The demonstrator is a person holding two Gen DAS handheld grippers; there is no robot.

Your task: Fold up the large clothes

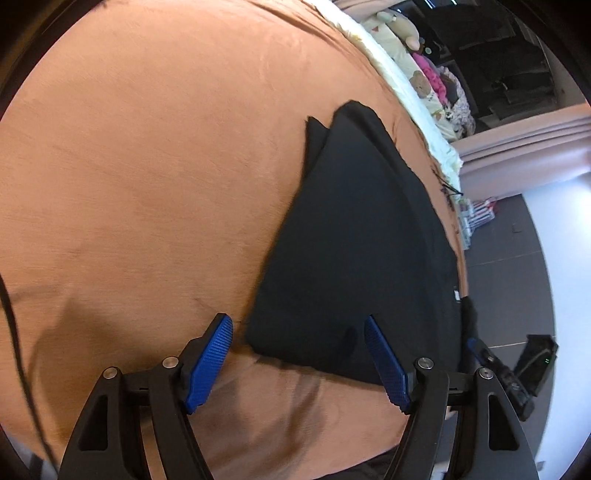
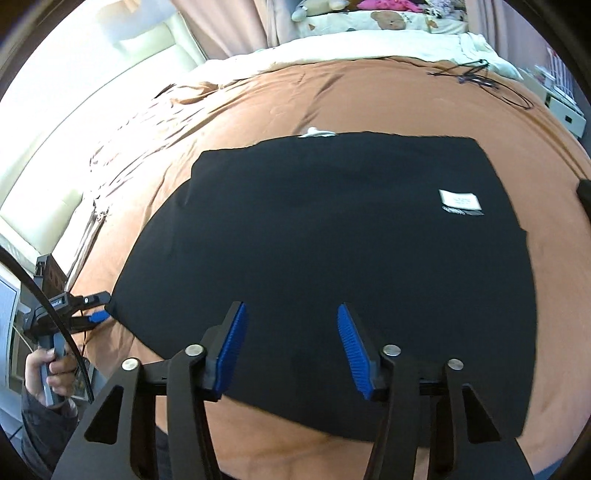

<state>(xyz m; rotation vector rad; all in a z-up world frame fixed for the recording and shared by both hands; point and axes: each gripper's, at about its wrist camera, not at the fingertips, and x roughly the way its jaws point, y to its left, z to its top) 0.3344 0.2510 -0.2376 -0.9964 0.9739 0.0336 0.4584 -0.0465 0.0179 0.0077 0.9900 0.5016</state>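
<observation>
A black garment (image 2: pixel 332 240) lies flat and folded on the orange bedspread (image 2: pixel 369 96), with a white label (image 2: pixel 460 201) near its far right. It also shows in the left wrist view (image 1: pixel 362 236). My right gripper (image 2: pixel 291 314) is open and empty, hovering over the garment's near edge. My left gripper (image 1: pixel 299 325) is open and empty at the garment's near left corner. It also appears in the right wrist view (image 2: pixel 98 308), at that corner.
The orange bedspread (image 1: pixel 147 166) stretches wide to the left of the garment. A cream quilt (image 2: pixel 369 48) with soft toys (image 2: pixel 388 20) lies at the far end. Thin black cables (image 2: pixel 480 79) lie on the far right of the bed. Grey floor (image 1: pixel 517 288) is off the bed's right edge.
</observation>
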